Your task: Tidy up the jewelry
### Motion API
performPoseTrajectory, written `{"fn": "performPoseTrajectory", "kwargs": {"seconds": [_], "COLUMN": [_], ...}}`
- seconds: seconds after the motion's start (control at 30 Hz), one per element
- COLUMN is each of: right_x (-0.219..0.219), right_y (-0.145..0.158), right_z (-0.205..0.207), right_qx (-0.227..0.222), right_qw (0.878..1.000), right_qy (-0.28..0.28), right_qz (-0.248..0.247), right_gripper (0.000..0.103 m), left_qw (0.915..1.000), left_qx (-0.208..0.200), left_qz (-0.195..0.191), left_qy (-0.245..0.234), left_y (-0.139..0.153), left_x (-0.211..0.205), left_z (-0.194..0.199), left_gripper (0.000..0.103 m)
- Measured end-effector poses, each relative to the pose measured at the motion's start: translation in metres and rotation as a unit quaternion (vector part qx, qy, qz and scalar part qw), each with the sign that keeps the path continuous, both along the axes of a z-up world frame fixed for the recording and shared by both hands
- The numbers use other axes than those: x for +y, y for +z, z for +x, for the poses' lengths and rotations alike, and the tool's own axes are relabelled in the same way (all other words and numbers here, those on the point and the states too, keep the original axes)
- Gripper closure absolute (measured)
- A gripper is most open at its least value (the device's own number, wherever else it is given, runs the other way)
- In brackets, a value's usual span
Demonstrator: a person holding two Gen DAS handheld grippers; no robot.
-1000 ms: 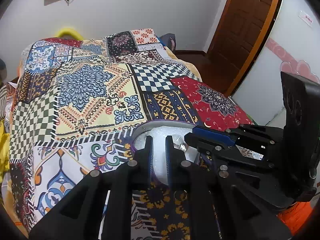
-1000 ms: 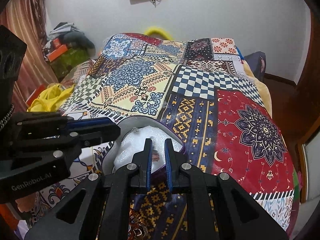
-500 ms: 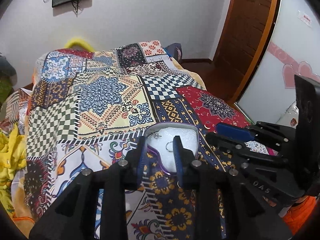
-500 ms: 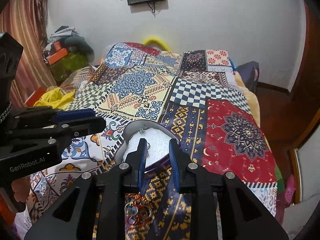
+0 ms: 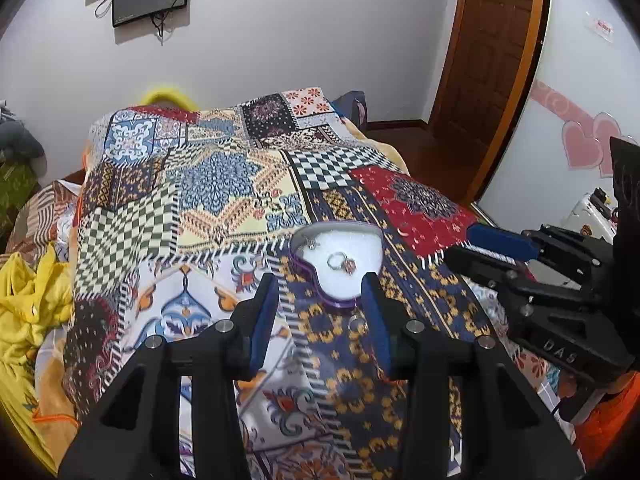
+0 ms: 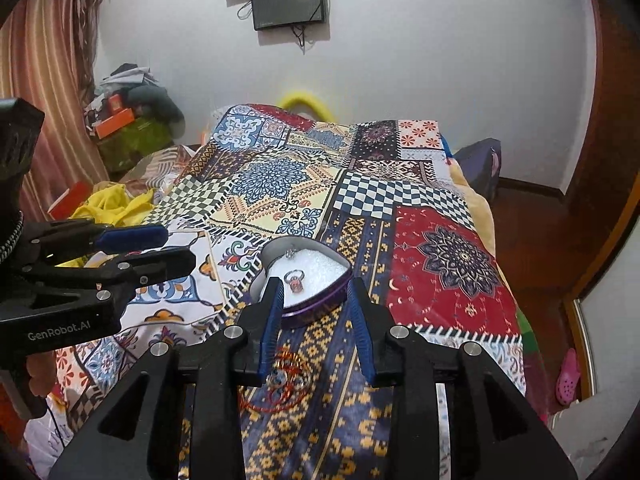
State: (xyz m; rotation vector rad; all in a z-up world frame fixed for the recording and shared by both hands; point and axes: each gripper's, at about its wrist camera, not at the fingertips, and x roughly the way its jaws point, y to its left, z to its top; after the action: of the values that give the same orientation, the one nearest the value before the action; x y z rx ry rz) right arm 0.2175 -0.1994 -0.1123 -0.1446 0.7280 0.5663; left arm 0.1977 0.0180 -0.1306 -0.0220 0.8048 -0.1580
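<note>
Having backed off and spread empty, both tongs, left gripper (image 5: 320,308) and right gripper (image 6: 312,312), leave the ring (image 5: 341,261) lying in the heart-shaped box (image 5: 316,284) just ahead, apparently stowed.

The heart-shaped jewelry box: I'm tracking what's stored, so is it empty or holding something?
Holding something. The heart-shaped jewelry box lies open; a ring rests on its white foam, plus a small silver piece near the rim.

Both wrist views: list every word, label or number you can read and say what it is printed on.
"GenRobot.AI": on the left gripper body, seen in the right wrist view.
"DAS": on the right gripper body, seen in the left wrist view.
Red print on the white wall sticker: too blurred to read.
</note>
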Motion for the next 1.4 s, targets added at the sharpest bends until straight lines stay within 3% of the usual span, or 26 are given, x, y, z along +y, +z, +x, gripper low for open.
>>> {"fn": "performPoseTrajectory", "kwargs": {"seconds": [0.33, 0.6, 0.83, 0.93, 1.0, 1.03, 1.2, 1.4], "right_x": [-0.019, -0.029, -0.035, -0.038, -0.04, -0.04, -0.039, -0.033], "right_y": [-0.014, -0.044, -0.059, -0.06, -0.061, -0.061, -0.059, -0.057], "right_z": [-0.016, -0.017, -0.018, -0.018, -0.018, -0.018, -0.021, -0.024], "right_qx": [0.019, 0.055, 0.076, 0.08, 0.082, 0.084, 0.084, 0.083], "right_qw": [1.0, 0.998, 0.996, 0.996, 0.996, 0.996, 0.996, 0.996], "right_qy": [-0.016, -0.032, -0.038, -0.04, -0.041, -0.041, -0.038, -0.031], "right_qz": [0.007, -0.003, -0.01, -0.006, -0.002, -0.001, 0.004, 0.003], "right_gripper": [0.073, 0.073, 0.073, 0.073, 0.073, 0.073, 0.073, 0.073], "left_qw": [0.999, 0.9958, 0.9906, 0.9917, 0.9921, 0.992, 0.9932, 0.9971], "left_qx": [0.045, 0.09, 0.127, 0.122, 0.12, 0.121, 0.11, 0.066], "left_qz": [0.0, -0.012, -0.036, -0.025, -0.015, -0.014, -0.024, -0.029], "left_qy": [0.0, -0.015, -0.035, -0.034, -0.033, -0.034, -0.03, -0.024], "left_y": [-0.035, -0.071, -0.093, -0.097, -0.098, -0.098, -0.091, -0.06], "left_x": [-0.003, -0.019, -0.032, -0.038, -0.04, -0.04, -0.035, -0.023], "left_z": [-0.015, -0.011, -0.001, -0.001, -0.001, -0.001, -0.007, -0.023], "left_gripper": [0.06, 0.061, 0.074, 0.078, 0.096, 0.097, 0.098, 0.098]}}
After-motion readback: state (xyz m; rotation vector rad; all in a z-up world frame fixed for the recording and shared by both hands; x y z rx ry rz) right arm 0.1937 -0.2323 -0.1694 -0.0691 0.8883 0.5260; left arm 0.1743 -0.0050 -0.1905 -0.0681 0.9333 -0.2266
